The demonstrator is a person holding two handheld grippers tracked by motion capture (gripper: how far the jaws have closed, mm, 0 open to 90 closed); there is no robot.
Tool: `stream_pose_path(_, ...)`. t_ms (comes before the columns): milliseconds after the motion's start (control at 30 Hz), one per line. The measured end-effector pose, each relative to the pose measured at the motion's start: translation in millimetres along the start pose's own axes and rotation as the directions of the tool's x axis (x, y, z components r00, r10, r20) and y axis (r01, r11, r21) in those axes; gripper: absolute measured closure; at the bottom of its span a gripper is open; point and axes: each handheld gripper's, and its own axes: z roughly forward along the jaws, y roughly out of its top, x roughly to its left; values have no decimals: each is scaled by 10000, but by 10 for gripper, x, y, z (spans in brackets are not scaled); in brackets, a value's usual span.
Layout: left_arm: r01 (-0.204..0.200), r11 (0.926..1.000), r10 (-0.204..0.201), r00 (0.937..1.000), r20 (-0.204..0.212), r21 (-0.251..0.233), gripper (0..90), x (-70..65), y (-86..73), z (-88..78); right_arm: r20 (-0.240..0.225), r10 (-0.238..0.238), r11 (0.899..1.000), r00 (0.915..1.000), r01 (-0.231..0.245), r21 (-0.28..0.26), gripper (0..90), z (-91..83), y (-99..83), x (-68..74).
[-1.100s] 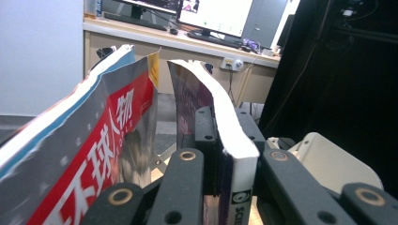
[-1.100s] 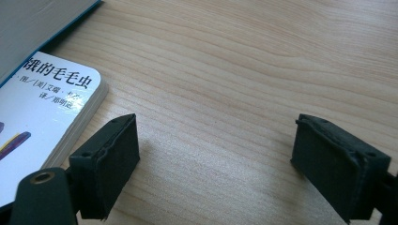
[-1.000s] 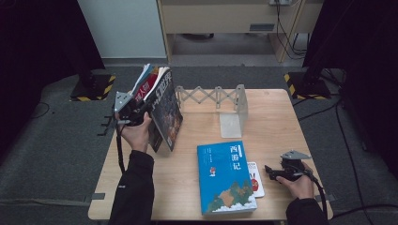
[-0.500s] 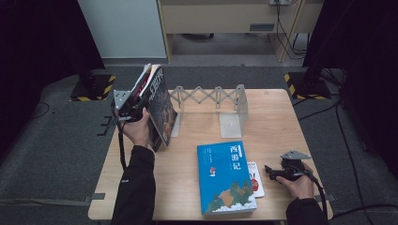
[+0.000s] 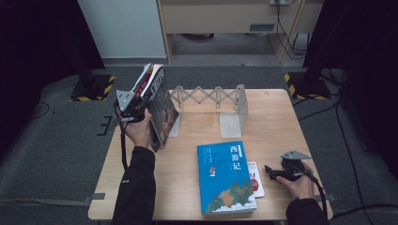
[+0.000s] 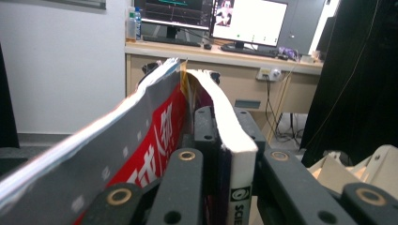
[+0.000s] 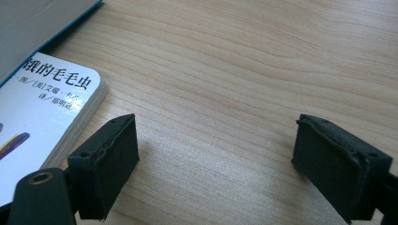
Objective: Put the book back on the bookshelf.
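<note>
So the left gripper (image 5: 141, 111) is clamping two books (image 5: 157, 105) between its jaws, a red-and-grey paperback (image 6: 126, 145) and a thicker dark one (image 6: 232, 154), and compared with a second ago it's tipping them more upright and edging them toward the expanding metal book rack (image 5: 211, 101). Looks like they're about to get slotted in at the rack's near end. The right gripper (image 5: 277, 172) is just sitting on the table with jaws wide open and nothing between them, the small white book (image 7: 42, 117) lying just beside one jaw, next to the blue book (image 5: 225, 178).
</note>
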Motion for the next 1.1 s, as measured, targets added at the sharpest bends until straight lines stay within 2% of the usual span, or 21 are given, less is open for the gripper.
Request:
stream_pose_path(333, -362, 9983, 361, 9993, 22, 460, 816, 33, -32, -121, -5, 13, 10000, 10000, -13, 14, 146, -2, -1, 1)
stream_pose_path(700, -43, 9989, 49, 9999, -136, 461, 803, 123, -55, -168, 0, 37, 10000, 10000, -37, -8, 145, 0, -3, 5)
stream_pose_path(833, -18, 9988, 23, 9999, -113, 495, 774, 140, -58, -184, -2, 38, 10000, 10000, -38, -3, 144, 0, -3, 5)
stream_pose_path(967, -212, 9985, 218, 9997, -110, 511, 730, 132, -72, -198, 0, 38, 10000, 10000, -38, -4, 144, 0, -3, 6)
stream_pose_path(1100, -147, 9990, 146, 9999, 35, 413, 680, 118, -92, -239, 5, 45, 10000, 10000, -45, -6, 144, 0, -3, 7)
